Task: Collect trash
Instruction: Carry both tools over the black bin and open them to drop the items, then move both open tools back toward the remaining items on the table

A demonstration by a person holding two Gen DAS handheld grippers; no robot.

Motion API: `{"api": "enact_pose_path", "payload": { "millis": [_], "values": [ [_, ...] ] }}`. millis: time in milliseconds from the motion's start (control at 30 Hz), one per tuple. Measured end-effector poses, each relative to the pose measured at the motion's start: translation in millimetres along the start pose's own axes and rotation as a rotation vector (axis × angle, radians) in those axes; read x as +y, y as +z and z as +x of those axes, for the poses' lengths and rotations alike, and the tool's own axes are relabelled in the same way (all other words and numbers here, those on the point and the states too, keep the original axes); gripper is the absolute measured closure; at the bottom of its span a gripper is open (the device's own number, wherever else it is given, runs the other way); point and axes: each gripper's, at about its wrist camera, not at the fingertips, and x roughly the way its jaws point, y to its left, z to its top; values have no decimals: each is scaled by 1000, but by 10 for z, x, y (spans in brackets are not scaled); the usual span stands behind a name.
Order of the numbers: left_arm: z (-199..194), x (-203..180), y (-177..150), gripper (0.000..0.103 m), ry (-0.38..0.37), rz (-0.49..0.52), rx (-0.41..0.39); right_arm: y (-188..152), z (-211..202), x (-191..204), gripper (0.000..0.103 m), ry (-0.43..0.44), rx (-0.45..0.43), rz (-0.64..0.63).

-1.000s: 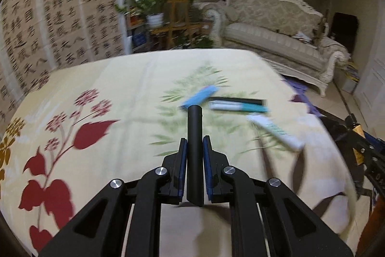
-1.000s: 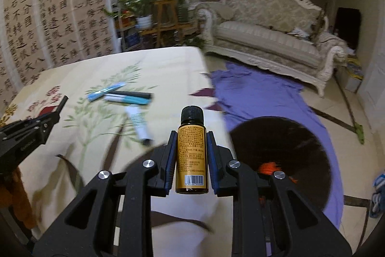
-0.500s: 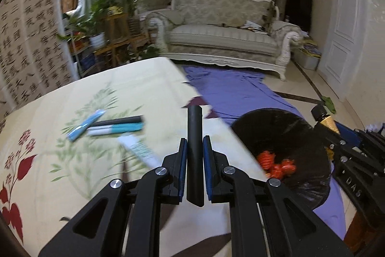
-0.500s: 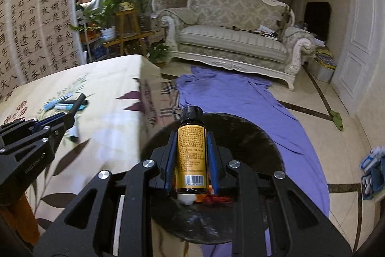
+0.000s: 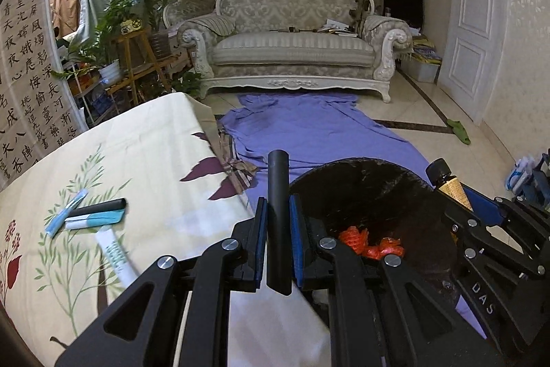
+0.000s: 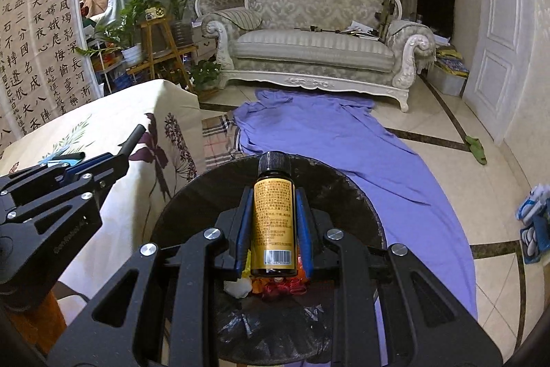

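Trash is partly collected: orange wrappers (image 5: 369, 241) already lie in the black bin (image 5: 371, 176) on the floor beside the table (image 5: 144, 140), while a dark stick (image 5: 103, 204), two blue-and-white packets (image 5: 92, 218) and a white tube (image 5: 115, 255) wait on the cloth. Above the bin's mouth, the right gripper (image 6: 275, 222) is clamped on a small brown bottle (image 6: 274, 212); the left gripper (image 5: 277, 229), at the bin's near edge, is clamped on a black tube (image 5: 277, 212), both apparently ready to drop.
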Motion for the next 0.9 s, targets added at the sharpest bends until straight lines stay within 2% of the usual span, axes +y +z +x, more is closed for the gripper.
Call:
{"api": "enact_pose_path", "payload": {
  "millis": [100,233,300,400,500,600,900],
  "values": [
    [71,-10,-2,87,2,5,18,3,44,-55,79,-2,5,24],
    [91,-15,-3,59,20,1,23,12,46,-85,75,-7,6,37],
    [91,4,-12,55,24,-6,24,12,34,-109,67,-12,1,46],
    [95,35,-26,45,27,-24,33,1,19,-150,65,-17,1,53],
    [80,75,-24,40,24,-44,37,4,12,-164,56,-21,-4,57],
    [45,112,-34,35,29,-54,40,0,12,-165,55,-16,2,56],
    [-92,372,-115,33,59,-88,72,39,3,74,55,47,26,28]
  ]
}}
